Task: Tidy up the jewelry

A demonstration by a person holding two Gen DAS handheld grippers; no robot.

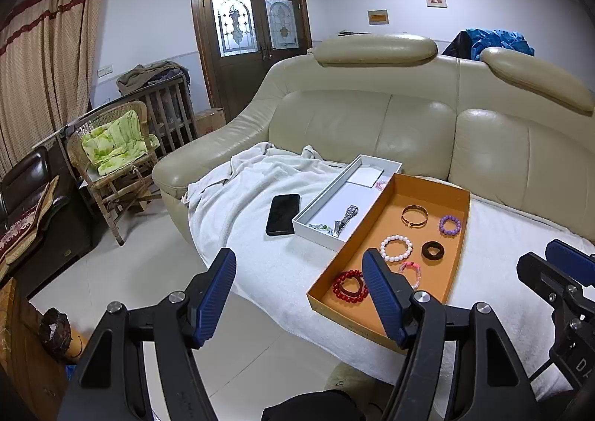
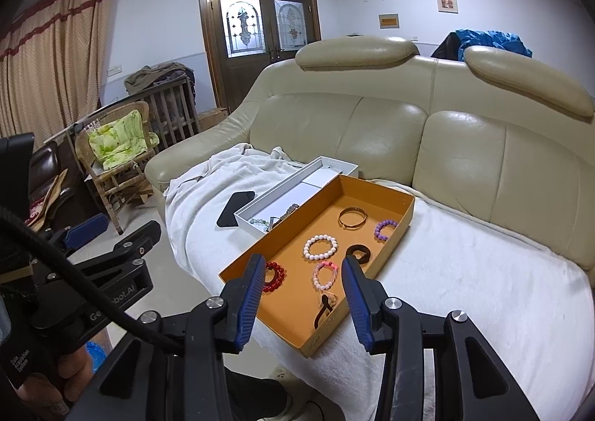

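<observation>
Left claw spread wide, empty, above sofa edge. Right claw spread, empty, over near end of orange tray. Bracelets in tray: red beads, pink, white, purple, gold bangle. Watch in white box beside tray.

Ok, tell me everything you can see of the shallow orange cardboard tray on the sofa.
The shallow orange cardboard tray is rectangular, open-topped and low-walled. It lies flat on the white towel covering the beige leather sofa, its long side against the white box. Inside, lying apart, are a gold bangle, purple, white, pink and red bead bracelets, and a dark ring. Neither gripper touches it.
</observation>
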